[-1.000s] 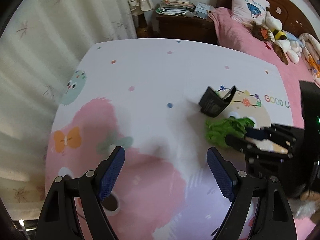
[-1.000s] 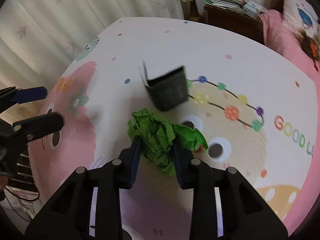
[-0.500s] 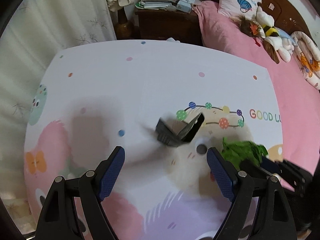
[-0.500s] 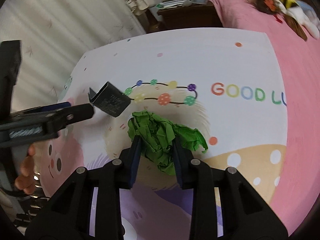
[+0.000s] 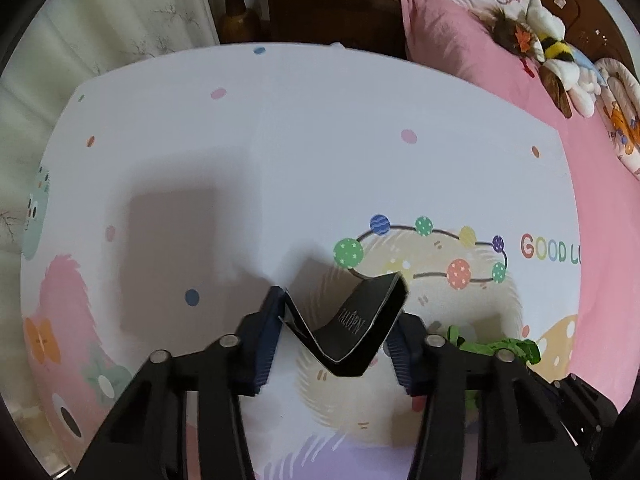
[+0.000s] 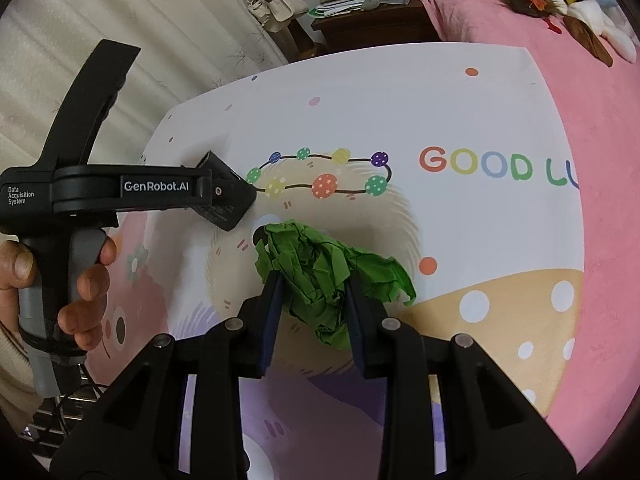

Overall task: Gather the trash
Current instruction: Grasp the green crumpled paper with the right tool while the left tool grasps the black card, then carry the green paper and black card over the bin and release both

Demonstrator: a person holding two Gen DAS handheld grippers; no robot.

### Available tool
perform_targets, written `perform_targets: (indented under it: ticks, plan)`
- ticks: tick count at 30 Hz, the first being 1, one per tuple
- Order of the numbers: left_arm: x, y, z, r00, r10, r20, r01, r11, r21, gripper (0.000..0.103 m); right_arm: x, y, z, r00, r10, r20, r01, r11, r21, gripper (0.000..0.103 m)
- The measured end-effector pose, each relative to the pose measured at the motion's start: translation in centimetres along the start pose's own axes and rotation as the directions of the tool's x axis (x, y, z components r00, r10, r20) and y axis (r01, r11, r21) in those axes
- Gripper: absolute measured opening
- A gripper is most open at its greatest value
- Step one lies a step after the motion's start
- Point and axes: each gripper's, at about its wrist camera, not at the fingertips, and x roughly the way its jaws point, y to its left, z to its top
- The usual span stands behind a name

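A black folded piece of card (image 5: 352,320), bent into a V, sits between the blue pads of my left gripper (image 5: 335,330), which is shut on it just above the printed cloth (image 5: 320,140). From the right wrist view the same card (image 6: 232,212) shows at the tip of the left gripper (image 6: 224,196). My right gripper (image 6: 312,300) is shut on a crumpled wad of green paper (image 6: 316,268), held over the cloth near the card. In the left wrist view the green paper (image 5: 500,346) peeks out at the lower right.
A person's hand (image 6: 88,280) grips the left tool's handle. The cartoon-printed cloth covers a surface beside a pink bed (image 5: 460,48) with plush toys (image 5: 552,48). Behind stand a dark nightstand (image 5: 332,16) piled with books and pale curtains (image 6: 120,8).
My left gripper moved in onto the black card and closed from wide open onto it. The right gripper keeps the green paper and has swung a little to the right.
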Motion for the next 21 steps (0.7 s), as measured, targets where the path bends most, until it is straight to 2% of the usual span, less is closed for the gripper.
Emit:
perform_targets:
  ticks: [5, 11, 21]
  plan:
    - [-0.8, 0.4, -1.5, 0.999, -0.033, 0.040, 0.033, 0.999, -0.001, 0.024, -0.3, 0.0, -0.5, 1.000, 0.003, 0.005, -0.003, 1.000, 0.010, 0.027]
    - [-3.8, 0.7, -5.3, 0.994, -0.042, 0.096, 0.038, 0.998, 0.045, 0.023, -1.2, 1.1, -1.7, 1.000, 0.011, 0.009, -0.011, 1.000, 0.005, 0.027]
    - [-10.5, 2.7, -16.5, 0.990, -0.039, 0.137, 0.021, 0.992, 0.128, 0.023, -4.0, 6.4, -7.2, 0.999, 0.032, 0.017, -0.032, 0.999, 0.012, 0.026]
